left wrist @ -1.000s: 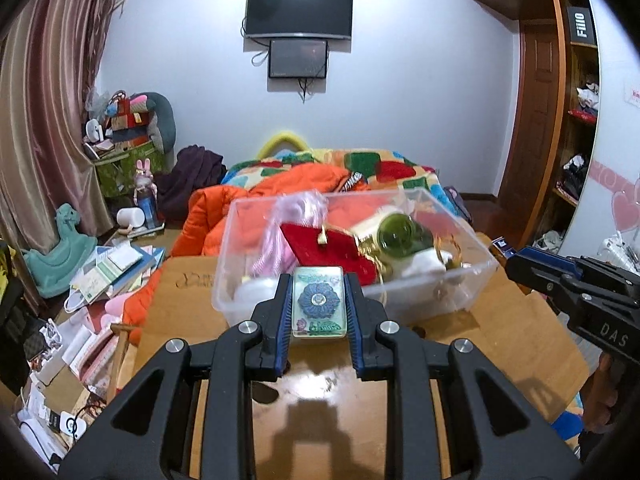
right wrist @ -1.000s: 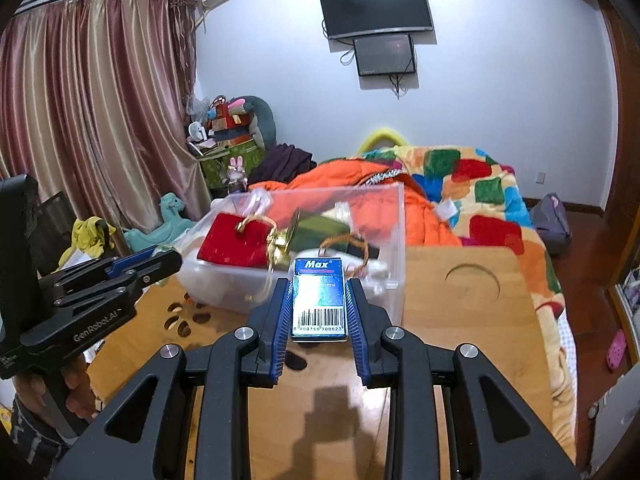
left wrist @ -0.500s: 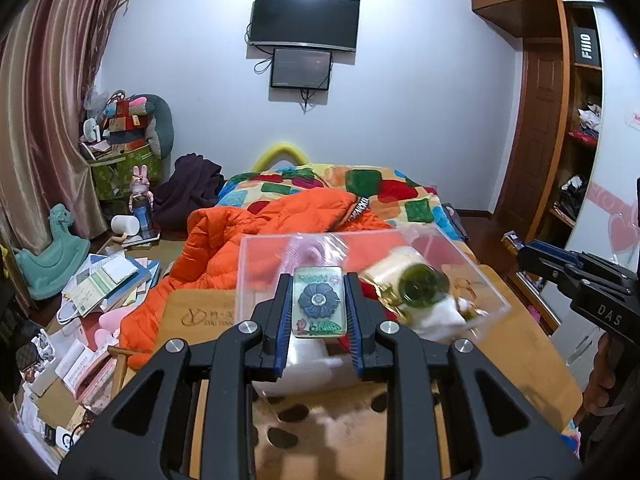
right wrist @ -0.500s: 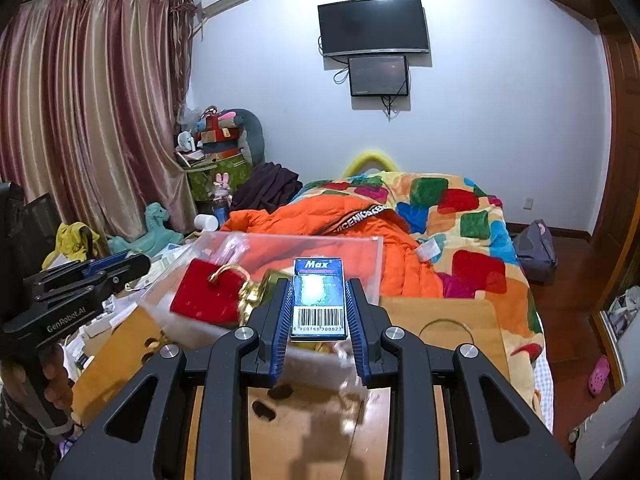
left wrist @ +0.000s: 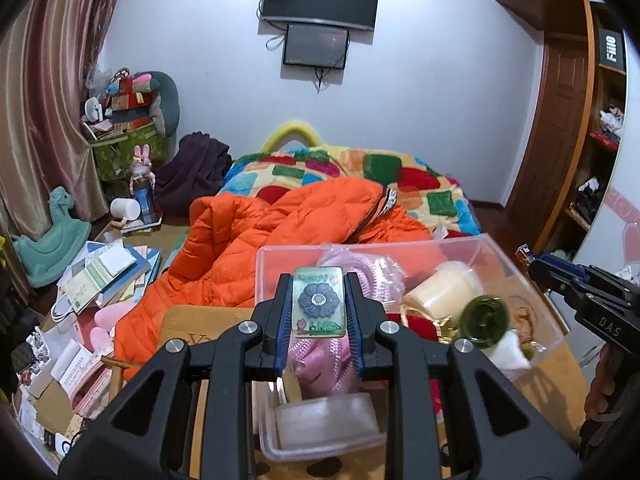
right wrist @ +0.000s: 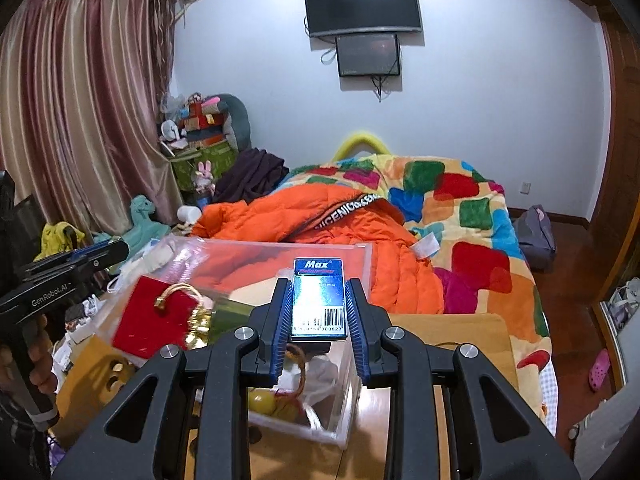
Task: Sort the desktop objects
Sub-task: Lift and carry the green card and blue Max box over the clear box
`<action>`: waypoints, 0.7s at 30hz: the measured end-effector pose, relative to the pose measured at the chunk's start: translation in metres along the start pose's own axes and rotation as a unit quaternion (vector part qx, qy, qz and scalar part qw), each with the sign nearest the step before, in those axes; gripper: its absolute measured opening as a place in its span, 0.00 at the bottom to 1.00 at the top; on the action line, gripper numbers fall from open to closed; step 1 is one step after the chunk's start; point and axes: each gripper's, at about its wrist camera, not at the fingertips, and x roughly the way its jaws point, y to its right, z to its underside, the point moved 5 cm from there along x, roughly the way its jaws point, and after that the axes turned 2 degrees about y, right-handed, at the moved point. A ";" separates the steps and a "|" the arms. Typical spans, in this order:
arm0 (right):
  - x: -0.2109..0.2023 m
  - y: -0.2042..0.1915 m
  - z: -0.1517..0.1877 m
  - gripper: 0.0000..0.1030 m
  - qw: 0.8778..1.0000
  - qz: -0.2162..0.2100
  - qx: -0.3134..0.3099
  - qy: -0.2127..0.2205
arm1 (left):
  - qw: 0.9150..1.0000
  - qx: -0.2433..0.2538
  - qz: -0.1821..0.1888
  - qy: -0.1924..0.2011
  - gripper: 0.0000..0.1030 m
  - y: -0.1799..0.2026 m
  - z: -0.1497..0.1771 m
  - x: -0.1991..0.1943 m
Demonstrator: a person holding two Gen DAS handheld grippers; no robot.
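Clear plastic bin (left wrist: pixel 532 280) at lower centre holds one red pouch (right wrist: pixel 156 320), one green bottle (left wrist: pixel 484 322), pink netting (left wrist: pixel 320 364). Above it, left gripper (left wrist: pixel 319 308) clamps one flower tile (left wrist: pixel 319 307); right gripper (right wrist: pixel 319 304) clamps one blue Max box (right wrist: pixel 319 298).

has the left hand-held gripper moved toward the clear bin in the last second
Yes. The left hand-held gripper, shut on the flower card, has moved forward: earlier it stood short of the clear bin's near wall, and now it hangs over the bin.

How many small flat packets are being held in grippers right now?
2. The clear flower-printed packet sits clamped in the left gripper; the blue Max barcode packet sits clamped in the right gripper. Both hang over the clear plastic bin.
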 end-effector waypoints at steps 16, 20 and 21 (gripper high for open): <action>0.044 -0.009 0.005 0.24 0.999 0.002 -0.021 -0.032 | 0.999 -0.005 0.014 -0.036 0.23 -0.002 0.010 0.035; 0.046 -0.014 0.004 0.24 0.999 0.015 -0.037 -0.031 | 0.999 0.002 0.013 -0.030 0.23 0.001 0.006 0.033; 0.046 -0.016 0.004 0.24 0.999 0.018 -0.041 -0.030 | 1.000 0.005 0.013 -0.027 0.23 0.002 0.005 0.032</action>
